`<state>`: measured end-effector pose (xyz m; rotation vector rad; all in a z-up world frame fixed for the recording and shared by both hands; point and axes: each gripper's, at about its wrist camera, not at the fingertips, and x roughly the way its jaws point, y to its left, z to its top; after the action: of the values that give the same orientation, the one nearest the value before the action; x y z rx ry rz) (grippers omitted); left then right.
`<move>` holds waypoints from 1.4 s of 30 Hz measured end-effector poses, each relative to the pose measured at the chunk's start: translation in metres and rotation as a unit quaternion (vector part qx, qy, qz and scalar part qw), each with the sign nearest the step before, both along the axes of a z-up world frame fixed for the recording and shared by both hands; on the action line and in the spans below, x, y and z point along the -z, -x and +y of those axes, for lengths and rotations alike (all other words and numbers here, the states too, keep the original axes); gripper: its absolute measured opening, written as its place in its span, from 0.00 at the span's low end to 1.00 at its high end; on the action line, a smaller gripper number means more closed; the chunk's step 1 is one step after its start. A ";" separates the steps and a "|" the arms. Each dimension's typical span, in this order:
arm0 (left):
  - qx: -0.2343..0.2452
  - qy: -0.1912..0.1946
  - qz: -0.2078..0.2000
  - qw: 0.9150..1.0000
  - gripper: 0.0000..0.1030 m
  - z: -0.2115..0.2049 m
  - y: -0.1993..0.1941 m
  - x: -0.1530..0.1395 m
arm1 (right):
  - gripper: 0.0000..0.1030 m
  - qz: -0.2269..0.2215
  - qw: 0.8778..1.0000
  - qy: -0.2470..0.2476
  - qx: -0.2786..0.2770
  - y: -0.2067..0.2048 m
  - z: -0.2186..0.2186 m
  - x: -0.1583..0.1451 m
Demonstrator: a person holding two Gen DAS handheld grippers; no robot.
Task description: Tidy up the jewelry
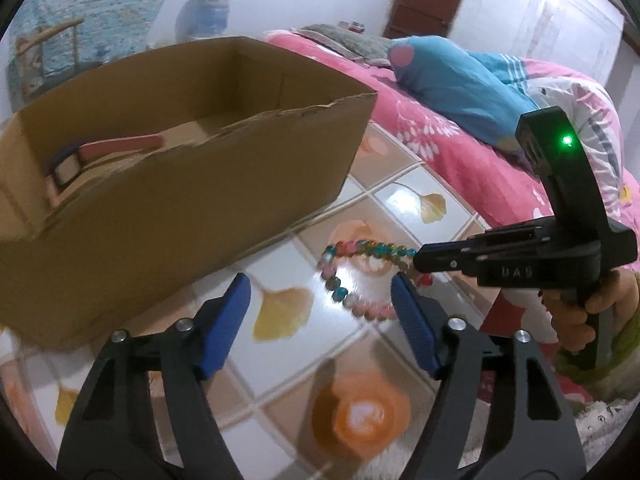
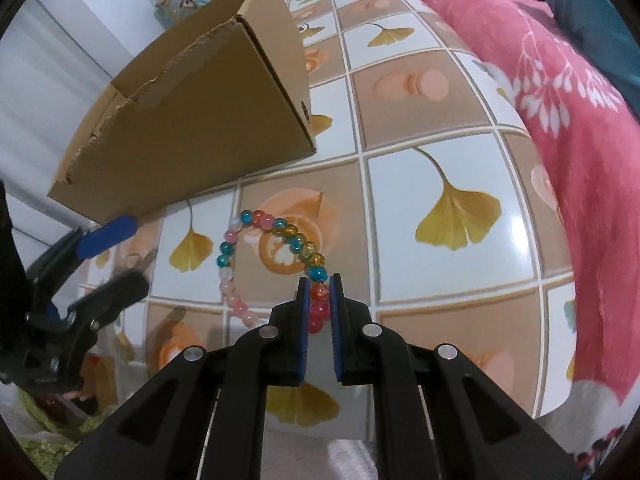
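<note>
Bead bracelet pinched at its red beads by the right gripper, jaws clenched on it, the rest of the loop hanging just over the tiled tabletop; left gripper beside it, jaws apart and holding nothing. Step in hand looks like the carry; cardboard box stands near on the left, a pink strap already inside; next move calls for lifting over the torn rim, then release.
</note>
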<state>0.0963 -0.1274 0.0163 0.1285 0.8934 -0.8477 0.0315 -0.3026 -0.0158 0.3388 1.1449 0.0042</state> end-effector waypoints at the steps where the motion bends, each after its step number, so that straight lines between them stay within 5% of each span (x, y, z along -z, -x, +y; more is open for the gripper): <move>1: 0.006 -0.004 0.000 1.000 0.60 -0.005 -0.002 0.002 | 0.10 0.000 1.000 0.001 0.000 -0.001 0.000 0.001; 9: 0.046 -0.087 -0.010 0.995 0.42 -0.055 -0.012 0.031 | 0.10 -0.006 1.000 0.002 -0.006 -0.008 -0.001 0.002; 21: 0.053 -0.121 -0.055 0.990 0.10 -0.068 -0.001 0.033 | 0.11 -0.002 0.999 0.011 -0.030 -0.001 0.002 0.003; 32: 0.041 -0.109 -0.065 0.991 0.08 -0.065 0.004 0.031 | 0.10 -0.011 0.993 0.105 -0.046 -0.001 0.027 0.004; 42: 0.031 -0.074 -0.108 0.991 0.08 -0.045 0.028 -0.010 | 0.09 -0.055 0.993 0.105 -0.017 0.017 0.027 -0.025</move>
<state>0.0683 -0.1729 0.0268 0.3717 0.7509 -0.8079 0.0143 -0.2756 0.0089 0.1300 1.0302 -0.0663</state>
